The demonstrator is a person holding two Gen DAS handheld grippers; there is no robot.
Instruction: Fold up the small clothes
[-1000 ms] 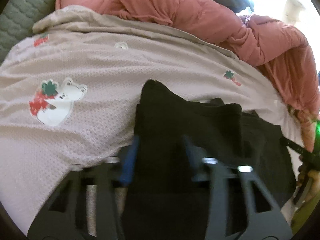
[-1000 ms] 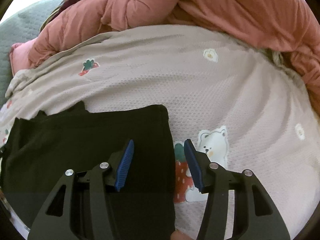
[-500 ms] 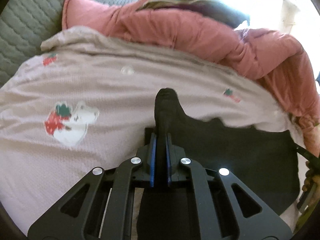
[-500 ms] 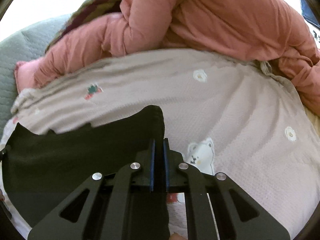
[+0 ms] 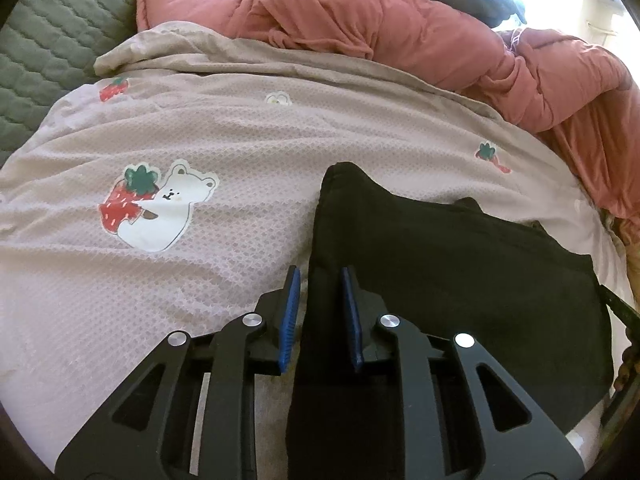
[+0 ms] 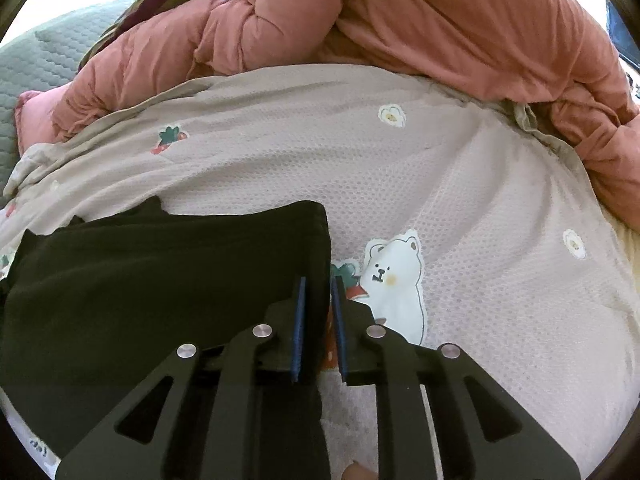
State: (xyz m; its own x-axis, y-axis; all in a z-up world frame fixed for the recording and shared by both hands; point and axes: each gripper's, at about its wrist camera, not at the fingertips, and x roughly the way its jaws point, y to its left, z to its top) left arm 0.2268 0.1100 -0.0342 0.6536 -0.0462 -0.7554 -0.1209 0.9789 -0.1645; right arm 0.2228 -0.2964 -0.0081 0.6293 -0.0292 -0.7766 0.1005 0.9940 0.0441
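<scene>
Both claws have just eased open: the left claw (image 5: 318, 312) and right claw (image 6: 318, 326) stand narrow, each straddling an edge of the black garment (image 5: 452, 264) without pinching.

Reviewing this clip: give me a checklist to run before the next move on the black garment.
1. Left tongs released: ok. The jaws have just been opening, and a gap shows beside the black garment edge between them.
2. Right tongs released: cannot tell. The jaws have just been opening, but cloth nearly fills the narrow gap.
3. Garment lying flat on the bear-print blanket: ok.
4. Far edge even: not ok, a layer pokes out.
5. Pink quilt apart from the garment: ok.
</scene>
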